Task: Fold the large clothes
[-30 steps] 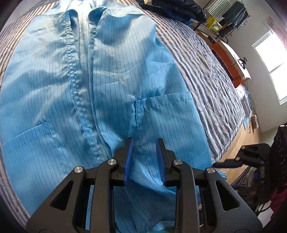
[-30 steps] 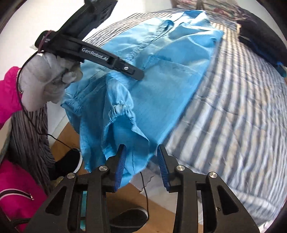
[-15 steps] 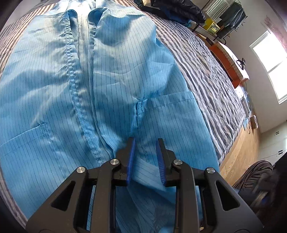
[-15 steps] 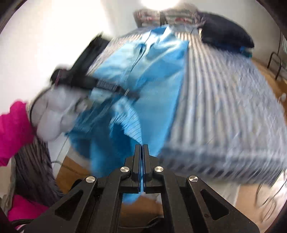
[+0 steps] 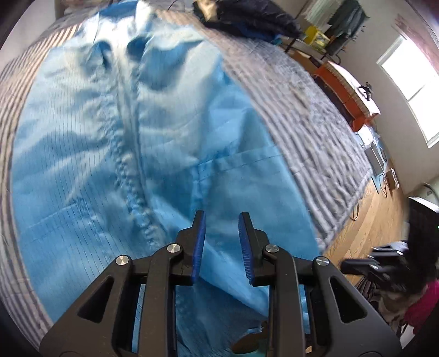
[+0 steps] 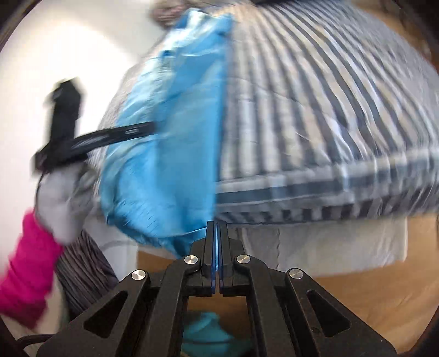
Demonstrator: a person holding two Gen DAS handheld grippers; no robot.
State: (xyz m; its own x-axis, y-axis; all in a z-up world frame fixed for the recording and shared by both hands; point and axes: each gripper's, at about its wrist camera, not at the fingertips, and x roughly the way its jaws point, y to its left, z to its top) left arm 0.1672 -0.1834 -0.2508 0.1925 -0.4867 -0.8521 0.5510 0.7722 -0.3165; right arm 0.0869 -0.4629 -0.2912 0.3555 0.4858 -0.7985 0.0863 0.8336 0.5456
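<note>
black tongs (image 5: 221,243), blue pads; pink sleeve (image 6: 24,274)

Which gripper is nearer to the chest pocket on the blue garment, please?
The left. The left gripper hovers just below the chest pocket over the blue garment; the right gripper is shut at the garment's hanging edge off the striped bed.

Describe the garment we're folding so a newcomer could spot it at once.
Find the bed with the grey striped cover. Spread along it lies the light blue pinstriped coat, hem hanging over the near edge. Unlike the dark clothes pile at the far end, it is bright and shows a patch pocket.
</note>
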